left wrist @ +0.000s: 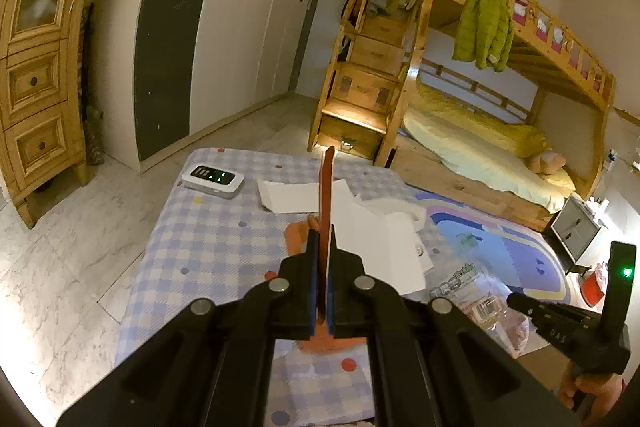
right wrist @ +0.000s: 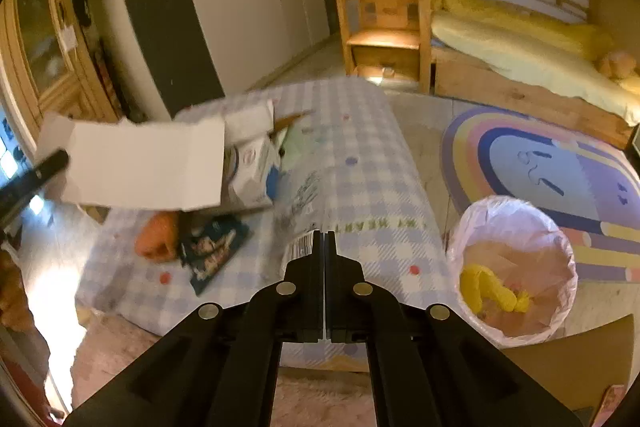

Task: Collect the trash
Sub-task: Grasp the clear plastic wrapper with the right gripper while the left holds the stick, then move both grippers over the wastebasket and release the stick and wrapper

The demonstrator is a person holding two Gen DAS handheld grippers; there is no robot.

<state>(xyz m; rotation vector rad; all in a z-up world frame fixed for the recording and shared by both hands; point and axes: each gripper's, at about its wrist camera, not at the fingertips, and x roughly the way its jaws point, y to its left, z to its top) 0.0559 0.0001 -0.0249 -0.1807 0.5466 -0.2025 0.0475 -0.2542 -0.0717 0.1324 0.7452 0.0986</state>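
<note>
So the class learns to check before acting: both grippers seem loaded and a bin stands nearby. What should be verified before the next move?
1. Left gripper jaws shut on the flat white cardboard sheet: ok.
2. Right gripper jaws shut on the clear plastic wrapper at its barcode edge: ok.
3. Wrapper fully lifted off the blue checked tablecloth: cannot tell.
4. Pink-lined round waste bin open, with room above the yellow scrap: ok.
5. Table cleared: not ok. The orange crumpled piece and dark blue snack packet remain.
</note>
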